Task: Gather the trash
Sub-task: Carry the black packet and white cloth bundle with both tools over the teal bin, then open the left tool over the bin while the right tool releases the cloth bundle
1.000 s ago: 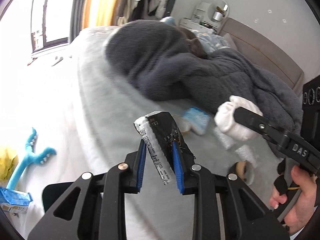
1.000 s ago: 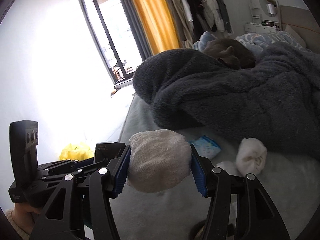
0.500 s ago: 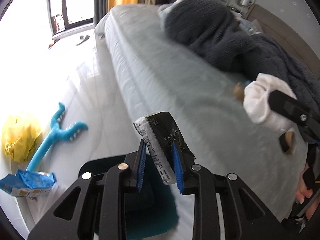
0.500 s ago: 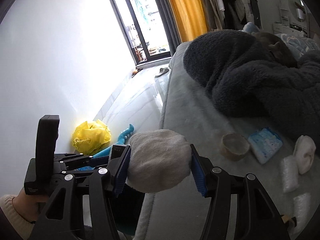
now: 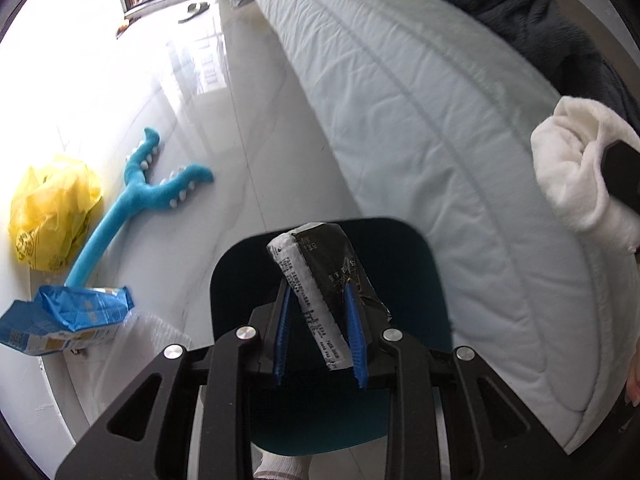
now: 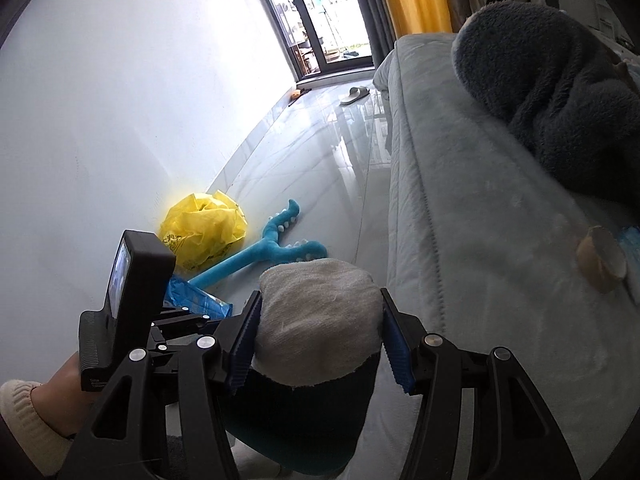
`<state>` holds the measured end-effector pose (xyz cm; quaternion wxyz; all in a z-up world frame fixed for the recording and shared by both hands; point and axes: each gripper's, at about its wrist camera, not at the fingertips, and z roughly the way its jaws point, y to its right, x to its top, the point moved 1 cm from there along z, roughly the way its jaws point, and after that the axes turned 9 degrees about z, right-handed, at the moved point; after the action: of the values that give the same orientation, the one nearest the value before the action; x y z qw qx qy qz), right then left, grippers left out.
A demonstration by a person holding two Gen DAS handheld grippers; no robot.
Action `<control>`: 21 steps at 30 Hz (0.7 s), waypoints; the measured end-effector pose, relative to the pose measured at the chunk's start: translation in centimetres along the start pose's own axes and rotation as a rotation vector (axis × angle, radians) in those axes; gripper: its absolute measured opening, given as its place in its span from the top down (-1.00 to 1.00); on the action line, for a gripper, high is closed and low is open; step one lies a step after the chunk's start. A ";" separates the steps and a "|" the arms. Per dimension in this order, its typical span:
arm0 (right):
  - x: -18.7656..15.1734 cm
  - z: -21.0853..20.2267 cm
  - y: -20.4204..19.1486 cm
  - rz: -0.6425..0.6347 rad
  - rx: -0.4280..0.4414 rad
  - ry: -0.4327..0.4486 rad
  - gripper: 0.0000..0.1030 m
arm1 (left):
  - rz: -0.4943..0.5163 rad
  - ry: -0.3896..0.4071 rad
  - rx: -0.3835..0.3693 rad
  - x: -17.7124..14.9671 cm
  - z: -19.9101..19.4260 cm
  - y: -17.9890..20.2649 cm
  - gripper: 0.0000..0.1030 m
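Both claws pinch trash: wrapper (image 5: 328,280), cloth wad (image 6: 318,322).

white wall (image 6: 120,100) | glossy floor (image 5: 224,128) | bed (image 5: 400,92) | window (image 6: 320,12)

Black-and-white wrapper (image 5: 324,280), white cloth (image 6: 318,320), teal bin (image 5: 400,400), yellow bag (image 6: 204,232).

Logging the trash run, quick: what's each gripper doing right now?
Left gripper: shut on the black wrapper.
Right gripper: shut on the balled white cloth.
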<state>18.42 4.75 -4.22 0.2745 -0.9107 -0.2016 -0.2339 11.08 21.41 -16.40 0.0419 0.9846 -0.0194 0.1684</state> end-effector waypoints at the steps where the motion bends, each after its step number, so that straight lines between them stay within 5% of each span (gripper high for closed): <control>1: -0.1 0.5 -0.1 0.001 -0.002 -0.012 -0.11 | -0.008 -0.017 -0.009 -0.4 0.4 -0.6 0.45; 14: -2.3 7.3 -1.3 0.037 -0.029 -0.174 -0.11 | -0.067 -0.127 -0.103 -3.4 2.9 -3.6 0.37; 17: -2.5 8.9 -1.4 0.047 -0.038 -0.200 -0.11 | -0.088 -0.128 -0.119 -3.6 2.6 -4.2 0.03; 21: -3.1 10.3 -1.4 0.053 -0.050 -0.224 -0.11 | -0.089 -0.105 -0.107 -3.5 1.6 -4.8 -0.14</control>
<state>18.47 11.26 -12.95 0.2332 -0.9427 -0.2012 -0.1282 8.57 26.11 -19.46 0.1008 0.9883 0.0133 0.1135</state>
